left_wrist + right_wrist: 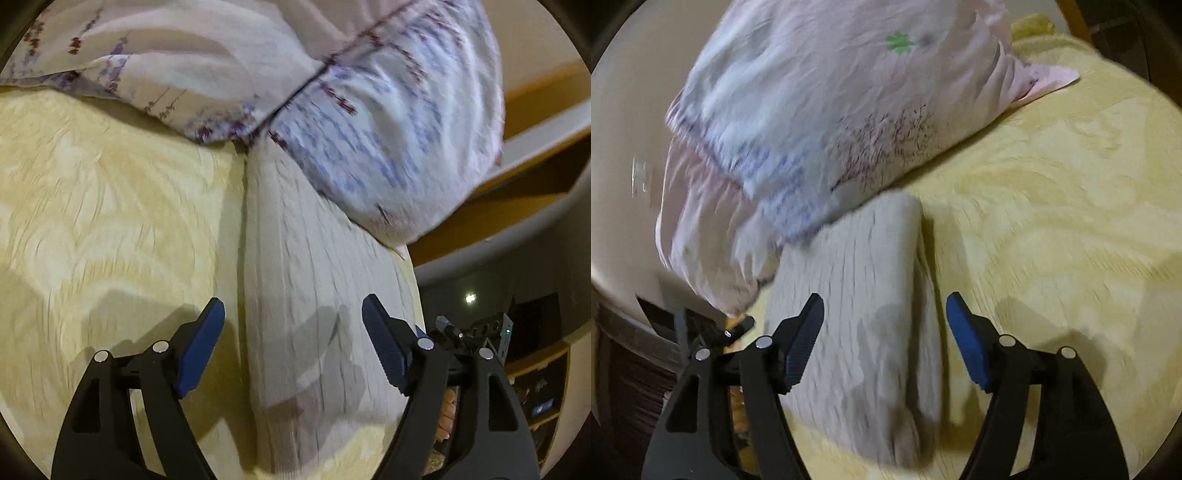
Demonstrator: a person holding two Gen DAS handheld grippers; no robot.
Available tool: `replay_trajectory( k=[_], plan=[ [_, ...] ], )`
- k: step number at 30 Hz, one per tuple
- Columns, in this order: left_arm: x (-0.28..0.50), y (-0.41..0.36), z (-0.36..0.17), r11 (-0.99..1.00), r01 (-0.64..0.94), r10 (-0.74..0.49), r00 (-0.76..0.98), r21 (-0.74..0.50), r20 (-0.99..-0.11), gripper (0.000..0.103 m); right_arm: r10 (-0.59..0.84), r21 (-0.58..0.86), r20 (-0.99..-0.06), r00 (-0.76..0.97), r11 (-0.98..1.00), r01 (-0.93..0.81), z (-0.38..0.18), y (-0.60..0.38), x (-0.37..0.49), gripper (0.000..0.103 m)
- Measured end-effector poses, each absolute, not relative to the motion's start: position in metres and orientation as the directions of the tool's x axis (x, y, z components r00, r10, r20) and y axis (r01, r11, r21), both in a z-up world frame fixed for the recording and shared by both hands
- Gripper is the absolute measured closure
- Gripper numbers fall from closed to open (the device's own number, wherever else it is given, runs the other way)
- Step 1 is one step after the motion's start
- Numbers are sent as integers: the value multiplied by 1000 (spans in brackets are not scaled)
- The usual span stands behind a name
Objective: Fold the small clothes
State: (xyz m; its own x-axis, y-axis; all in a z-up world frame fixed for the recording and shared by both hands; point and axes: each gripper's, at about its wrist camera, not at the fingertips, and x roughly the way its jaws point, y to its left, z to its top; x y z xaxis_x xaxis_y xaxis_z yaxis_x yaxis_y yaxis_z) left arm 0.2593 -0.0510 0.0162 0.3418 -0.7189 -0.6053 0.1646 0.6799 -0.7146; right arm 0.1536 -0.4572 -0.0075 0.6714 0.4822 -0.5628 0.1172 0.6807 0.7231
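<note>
Both tools, left tool [293, 323] and right tool [884, 319], hang wide open and empty over the folded grey garment [864, 302] on the yellow bed [1052, 221]; fold apparently finished, next likely another piece.

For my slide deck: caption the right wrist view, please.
Open right gripper hovers over a folded grey garment on a yellow bedspread, beside a floral pillow.

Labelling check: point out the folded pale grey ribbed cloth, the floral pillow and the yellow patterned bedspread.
folded pale grey ribbed cloth [864, 295], right wrist view, middle of its top face.
floral pillow [820, 103], right wrist view, centre of its side.
yellow patterned bedspread [110, 206], left wrist view, bare area left of the cloth.
</note>
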Motion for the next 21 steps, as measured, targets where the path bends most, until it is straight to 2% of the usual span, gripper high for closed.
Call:
replay_trajectory(
  k=[5,8,9,10,11,13,16,19,20,21],
  plan=[
    [298,-61,8,681,128,-714,334,-721,-615,28,489,717,-606,628,677,164,-20,-462,201,37],
    [314,-70,7,676,142,-722,326,-724,-610,38,487,709,-615,620,686,164,-21,-461,223,47],
    [316,-73,8,676,147,-722,326,-722,-609,43,484,704,-618,619,691,163,-21,-460,229,54],
    [319,-75,8,676,153,-723,327,-721,-609,48,486,702,-620,616,694,159,-21,-459,233,68],
    [324,-78,8,679,156,-720,330,-717,-610,53,485,696,-623,614,703,150,-21,-457,236,74],
    [329,-80,7,682,157,-718,332,-714,-612,75,468,673,-615,635,731,113,-16,-452,236,91],
    [329,-80,12,681,183,-719,354,-709,-598,94,448,665,-542,711,746,38,4,-453,221,92],
    [324,-72,20,666,224,-729,399,-712,-556,96,427,653,-459,779,756,-29,21,-456,203,92],
    [322,-71,19,665,228,-728,407,-711,-551,96,408,635,-462,787,772,-27,22,-457,201,92],
    [321,-71,19,669,230,-725,411,-706,-552,97,367,599,-503,782,800,9,19,-455,202,92]
  ],
)
